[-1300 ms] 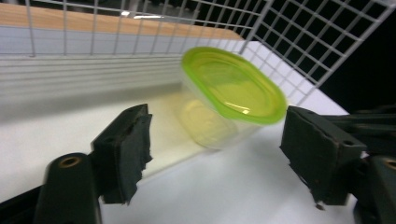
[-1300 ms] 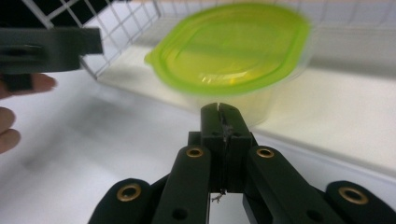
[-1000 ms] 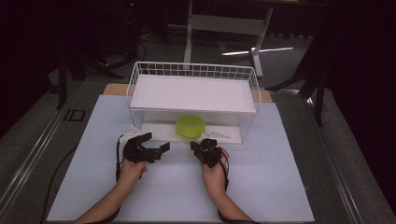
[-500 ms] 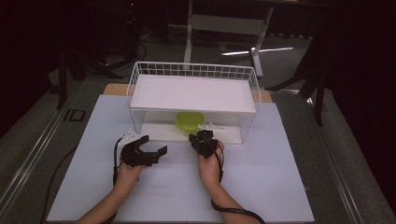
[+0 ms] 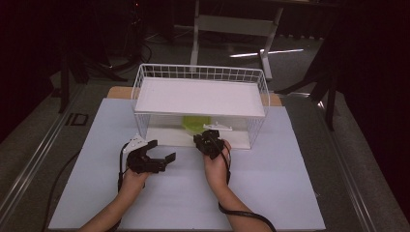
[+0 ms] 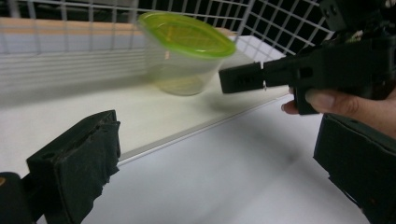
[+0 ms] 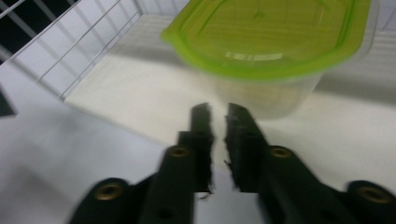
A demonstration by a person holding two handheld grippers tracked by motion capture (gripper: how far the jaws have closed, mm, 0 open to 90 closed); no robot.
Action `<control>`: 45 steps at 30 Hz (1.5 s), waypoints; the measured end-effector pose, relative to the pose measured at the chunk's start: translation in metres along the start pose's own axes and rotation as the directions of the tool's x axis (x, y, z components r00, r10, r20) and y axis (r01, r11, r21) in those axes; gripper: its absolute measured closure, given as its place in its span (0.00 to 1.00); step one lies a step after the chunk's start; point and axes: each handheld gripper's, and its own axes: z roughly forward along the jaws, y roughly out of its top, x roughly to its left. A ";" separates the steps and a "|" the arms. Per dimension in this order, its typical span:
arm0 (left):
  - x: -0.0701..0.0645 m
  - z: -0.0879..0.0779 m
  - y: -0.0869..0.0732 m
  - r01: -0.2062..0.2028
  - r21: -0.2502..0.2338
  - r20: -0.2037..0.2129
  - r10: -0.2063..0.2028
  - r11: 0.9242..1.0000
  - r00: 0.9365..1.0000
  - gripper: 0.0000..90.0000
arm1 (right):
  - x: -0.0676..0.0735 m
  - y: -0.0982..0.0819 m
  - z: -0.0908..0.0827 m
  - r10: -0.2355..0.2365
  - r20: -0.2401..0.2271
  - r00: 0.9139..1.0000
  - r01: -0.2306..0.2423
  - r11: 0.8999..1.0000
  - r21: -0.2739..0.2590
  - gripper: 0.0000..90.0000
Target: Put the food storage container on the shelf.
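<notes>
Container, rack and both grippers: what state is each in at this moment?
Container: upright on the rack's lower shelf, green lid on.
Wire rack: standing on the table, top shelf bare.
Left gripper: open, holding nothing.
Right gripper: jaws nearly together, empty, pointing at the container.

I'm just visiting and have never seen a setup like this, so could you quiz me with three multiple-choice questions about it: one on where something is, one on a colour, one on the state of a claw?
1. Where is the tub?
A. on the wire rack's top shelf
B. on the rack's lower level
C. on the floor

2. What colour is the tub's lid?
A. red
B. blue
C. yellow-green

3. How is the left claw?
A. wide open
B. shut on the tub
C. shut on a cable

Answers: 1 B, it sits under the top shelf. 2 C, both claw views show it. 3 A, its jaws stand far apart.
</notes>
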 end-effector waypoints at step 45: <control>-0.030 -0.061 0.005 -0.151 0.019 0.136 0.147 0.988 0.980 0.01 | -0.041 -0.045 -0.130 -0.204 -0.178 0.963 0.174 0.970 -0.171 0.20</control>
